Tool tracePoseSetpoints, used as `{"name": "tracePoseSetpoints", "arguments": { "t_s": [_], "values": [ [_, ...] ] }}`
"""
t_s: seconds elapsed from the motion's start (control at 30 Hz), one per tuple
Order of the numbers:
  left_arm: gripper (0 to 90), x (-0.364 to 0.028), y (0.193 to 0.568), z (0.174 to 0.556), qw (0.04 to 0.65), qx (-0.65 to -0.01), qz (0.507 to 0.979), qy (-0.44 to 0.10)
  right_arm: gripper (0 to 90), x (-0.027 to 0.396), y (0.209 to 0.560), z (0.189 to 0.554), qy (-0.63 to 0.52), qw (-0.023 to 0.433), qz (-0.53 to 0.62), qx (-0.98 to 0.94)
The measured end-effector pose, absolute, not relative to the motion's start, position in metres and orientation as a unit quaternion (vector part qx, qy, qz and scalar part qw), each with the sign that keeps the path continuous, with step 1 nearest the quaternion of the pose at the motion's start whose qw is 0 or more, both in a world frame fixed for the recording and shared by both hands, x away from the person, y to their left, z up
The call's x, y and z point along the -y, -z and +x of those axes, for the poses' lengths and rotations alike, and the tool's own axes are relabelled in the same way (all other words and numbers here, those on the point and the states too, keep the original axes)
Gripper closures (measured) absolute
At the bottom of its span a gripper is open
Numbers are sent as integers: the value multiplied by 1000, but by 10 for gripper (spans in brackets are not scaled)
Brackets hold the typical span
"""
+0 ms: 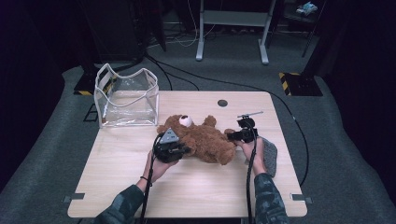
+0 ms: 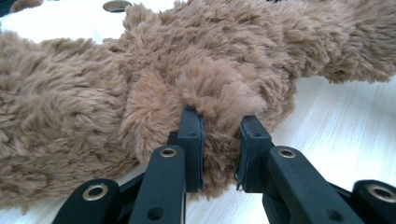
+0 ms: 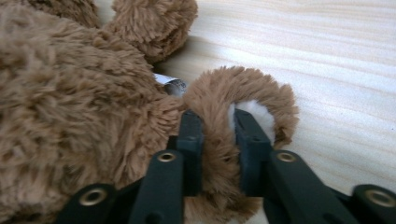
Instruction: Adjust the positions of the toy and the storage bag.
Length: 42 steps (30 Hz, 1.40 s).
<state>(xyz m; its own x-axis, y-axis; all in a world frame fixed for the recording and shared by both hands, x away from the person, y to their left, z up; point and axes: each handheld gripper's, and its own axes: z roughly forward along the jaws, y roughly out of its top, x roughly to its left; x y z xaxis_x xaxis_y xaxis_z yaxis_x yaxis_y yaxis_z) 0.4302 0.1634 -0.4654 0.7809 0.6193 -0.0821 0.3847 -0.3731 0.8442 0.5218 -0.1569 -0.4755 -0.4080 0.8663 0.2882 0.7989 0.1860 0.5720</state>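
Teddy bear [image 1: 201, 138] lies flat near the middle of the table [image 1: 116, 186], head toward the clear plastic bag [image 1: 126, 98] that stands at the far left corner, legs toward our right. We have it gripped at both ends.

Left gripper [image 1: 180, 150] sits at the near left side of the bear, in our left hand [image 1: 156, 168]. In the left gripper view its fingers [image 2: 191, 140] are closed most of the way on a tuft of brown fur [image 2: 215, 93] low on the body, pads pressing into the plush from both sides. Table surface shows just beside and under the pinched tuft.

Right gripper [image 1: 233, 136] is at the bear's right end, in our right hand [image 1: 248, 148]. In the right gripper view its fingers [image 3: 191, 135] are clamped on a rounded limb [image 3: 224, 102] with a white patch [image 3: 259, 114] on its inner face; one pad on the brown outer side, the other against the white patch. A small label [image 3: 170, 85] pokes out between that limb and the body. Another rounded limb [image 3: 154, 25] lies farther off, resting on the table.

Grey cloth item [image 1: 269, 154] lies on the table just right of our right hand, apart from the bear. We can't tell what it is. Dark round hole [image 1: 222, 102] in the tabletop sits beyond the bear, near the far edge.
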Motion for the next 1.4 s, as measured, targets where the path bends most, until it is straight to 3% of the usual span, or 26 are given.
{"name": "tracePoseSetpoints", "arguments": {
  "t_s": [0.17,0.7,1.1,1.4],
  "values": [
    [766,-166,458,430,470,-295,820,-139,801,157,471,517,-347,70,538,-765],
    [798,-187,421,450,466,-287,816,-187,815,172,431,497,-399,158,529,-732],
    [809,-194,413,469,454,-292,816,-207,816,179,402,462,-426,221,509,-714],
    [814,-200,411,483,447,-301,816,-209,819,168,394,430,-434,244,497,-711]
  ]
}}
